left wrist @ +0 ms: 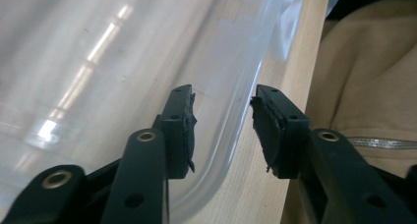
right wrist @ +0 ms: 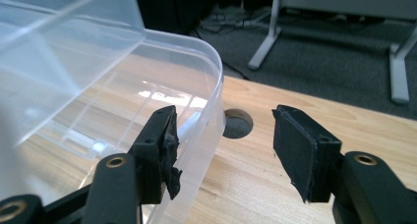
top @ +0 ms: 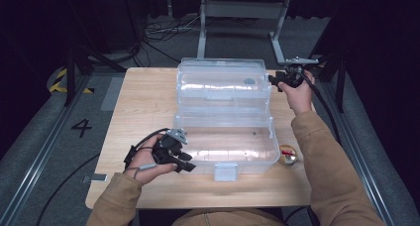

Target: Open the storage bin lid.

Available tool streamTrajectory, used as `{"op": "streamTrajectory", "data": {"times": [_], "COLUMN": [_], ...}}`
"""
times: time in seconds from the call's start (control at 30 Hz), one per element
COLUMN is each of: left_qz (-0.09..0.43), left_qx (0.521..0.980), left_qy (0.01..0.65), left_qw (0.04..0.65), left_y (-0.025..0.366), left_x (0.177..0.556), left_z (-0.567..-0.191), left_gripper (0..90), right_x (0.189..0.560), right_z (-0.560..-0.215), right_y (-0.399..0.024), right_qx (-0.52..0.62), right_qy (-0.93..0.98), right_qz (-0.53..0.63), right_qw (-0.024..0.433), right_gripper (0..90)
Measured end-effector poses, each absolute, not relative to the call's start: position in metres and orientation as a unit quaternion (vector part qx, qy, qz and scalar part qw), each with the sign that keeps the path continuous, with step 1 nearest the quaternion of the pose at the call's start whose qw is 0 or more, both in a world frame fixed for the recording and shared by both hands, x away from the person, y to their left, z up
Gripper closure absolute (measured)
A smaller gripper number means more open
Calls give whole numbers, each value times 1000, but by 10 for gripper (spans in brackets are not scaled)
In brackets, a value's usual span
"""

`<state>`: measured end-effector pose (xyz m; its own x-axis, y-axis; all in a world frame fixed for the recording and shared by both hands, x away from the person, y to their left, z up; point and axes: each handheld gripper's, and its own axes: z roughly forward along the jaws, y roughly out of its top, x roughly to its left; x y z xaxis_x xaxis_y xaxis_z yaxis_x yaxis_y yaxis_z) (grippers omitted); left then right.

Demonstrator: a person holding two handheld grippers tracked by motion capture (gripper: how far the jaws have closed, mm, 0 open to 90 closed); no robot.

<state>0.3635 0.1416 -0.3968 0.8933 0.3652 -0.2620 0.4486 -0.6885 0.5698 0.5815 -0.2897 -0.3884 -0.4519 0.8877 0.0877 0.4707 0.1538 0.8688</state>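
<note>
Clear plastic box (top: 225, 137) lying open across the middle of the bench (top: 143, 102), lid (top: 223, 80) thrown back toward the far edge. Left gripper (top: 184, 162) at the box's near-left corner, fingers (left wrist: 179, 130) spread astride the rim, pressing nothing. Right gripper (top: 275, 81) at the lid's far-right corner, fingers (right wrist: 162, 150) likewise spread, lid wall between them, not pinched. Risk, as judged: a sideways pull with a finger inside the rim, dragging the light box toward the small round thing (top: 287, 154) by the near-right corner, or tipping the lid.
</note>
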Motion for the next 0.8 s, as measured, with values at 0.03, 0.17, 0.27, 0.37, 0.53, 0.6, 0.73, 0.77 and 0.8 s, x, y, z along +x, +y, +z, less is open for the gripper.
{"op": "streamTrajectory", "data": {"times": [0.03, 0.17, 0.27, 0.37, 0.53, 0.6, 0.73, 0.77, 0.8], "left_qz": [-59, -40, -21, 3, 36, 56, 62, 65, 65], "left_qx": [914, 900, 889, 873, 843, 832, 823, 821, 817], "left_qy": [225, 244, 273, 310, 367, 382, 391, 390, 393], "left_qw": [333, 358, 366, 377, 393, 399, 408, 412, 416], "left_y": [147, 166, 177, 186, 199, 206, 209, 210, 211], "left_x": [364, 366, 370, 376, 385, 391, 397, 399, 401], "left_z": [-392, -381, -376, -372, -367, -365, -363, -362, -361], "left_gripper": [578, 536, 506, 489, 409, 408, 398, 398, 396], "right_x": [578, 556, 533, 505, 484, 477, 468, 465, 461], "right_z": [-388, -387, -387, -388, -386, -387, -392, -392, -391], "right_y": [-293, -304, -303, -300, -308, -315, -332, -336, -340], "right_qx": [470, 468, 429, 397, 396, 396, 403, 403, 403], "right_qy": [720, 716, 735, 715, 710, 719, 711, 707, 704], "right_qz": [451, 453, 447, 469, 505, 509, 545, 552, 554], "right_qw": [237, 252, 275, 334, 290, 259, 188, 182, 188], "right_gripper": [395, 271, 178, 213, 351, 384, 413, 421, 413]}}
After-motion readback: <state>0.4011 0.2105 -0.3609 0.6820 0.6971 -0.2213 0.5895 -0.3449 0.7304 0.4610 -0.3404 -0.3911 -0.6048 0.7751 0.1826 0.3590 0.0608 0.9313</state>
